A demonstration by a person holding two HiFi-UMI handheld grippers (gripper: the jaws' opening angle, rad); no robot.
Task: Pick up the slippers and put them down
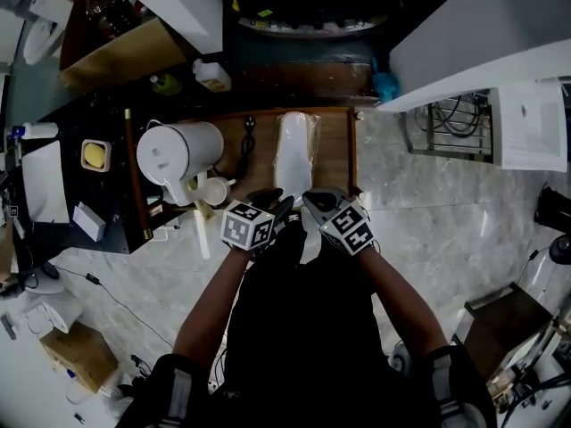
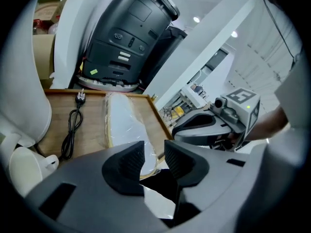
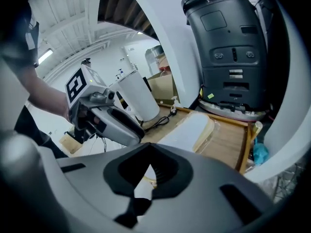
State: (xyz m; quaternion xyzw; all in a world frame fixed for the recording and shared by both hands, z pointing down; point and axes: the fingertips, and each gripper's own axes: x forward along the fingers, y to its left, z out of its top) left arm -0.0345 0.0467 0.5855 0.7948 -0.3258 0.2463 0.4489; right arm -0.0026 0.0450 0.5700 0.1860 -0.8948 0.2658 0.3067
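- The plastic-wrapped slippers (image 1: 294,150) lie lengthwise on a wooden tray (image 1: 337,154).
- The left gripper (image 2: 153,155) has its jaws narrowly apart, with the slippers' near end in the gap.
- The right gripper (image 3: 148,174) has its jaws closed together at that same end; whether they pinch it is unclear.

The slippers (image 1: 295,154) are wrapped in glossy clear plastic, the counter (image 1: 335,150) is matt brown wood, the floor (image 1: 437,230) polished marble-like stone.
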